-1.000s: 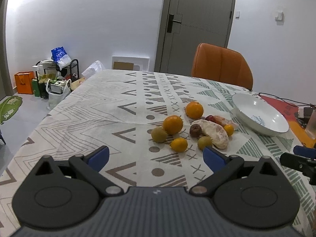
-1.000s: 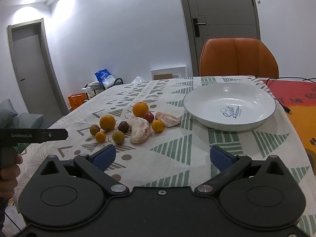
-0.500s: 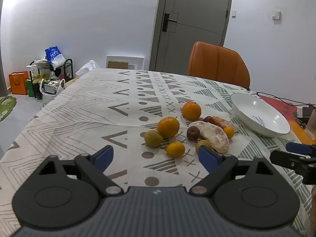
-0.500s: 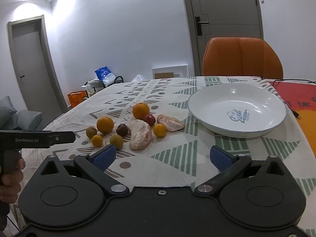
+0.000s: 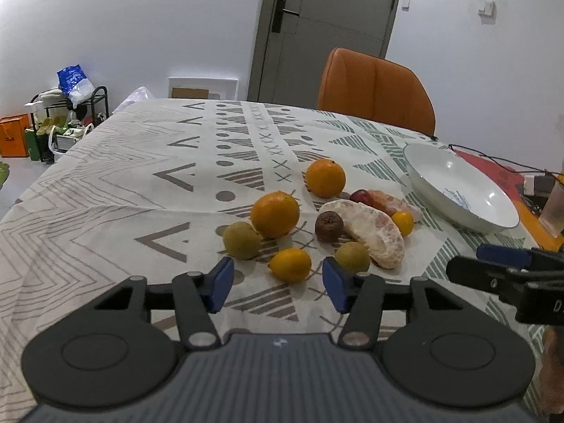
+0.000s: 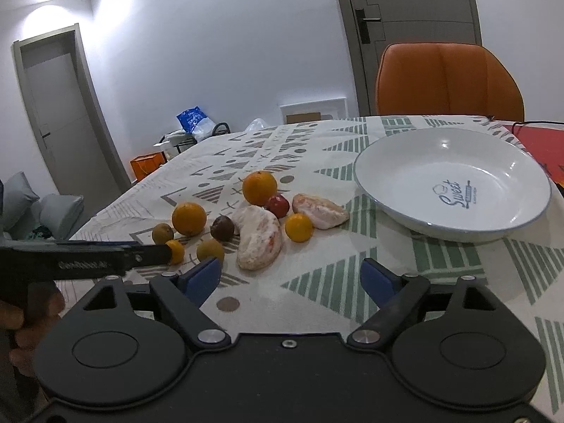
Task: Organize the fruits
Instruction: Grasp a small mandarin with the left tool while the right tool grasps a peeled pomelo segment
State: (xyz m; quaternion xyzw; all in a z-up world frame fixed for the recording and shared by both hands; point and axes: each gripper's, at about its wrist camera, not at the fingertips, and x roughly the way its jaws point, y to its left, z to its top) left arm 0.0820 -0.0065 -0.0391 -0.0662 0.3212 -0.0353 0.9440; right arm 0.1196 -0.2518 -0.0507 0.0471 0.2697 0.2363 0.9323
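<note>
Several fruits lie loose on the patterned tablecloth: two oranges (image 5: 326,178) (image 5: 275,215), a peeled pomelo segment (image 5: 370,232), a small orange fruit (image 5: 289,264) and smaller green, brown and red ones. An empty white bowl (image 5: 458,190) stands to their right. My left gripper (image 5: 278,287) is closing, with the small orange fruit just ahead of its blue pads and untouched. My right gripper (image 6: 290,280) is also closing, nothing between its pads, and the pomelo segment (image 6: 259,241) lies just beyond its left pad. The bowl (image 6: 451,183) is ahead to its right.
An orange chair (image 5: 373,88) stands at the table's far side before a grey door. A red mat with a black cable (image 5: 493,164) and a glass (image 5: 555,208) sit right of the bowl. A rack with bags (image 5: 67,123) stands on the floor at left.
Both grippers have come forward and down toward the fruit. The left jaws have narrowed a lot, the right jaws a little. The fruits and bowl have not moved.
</note>
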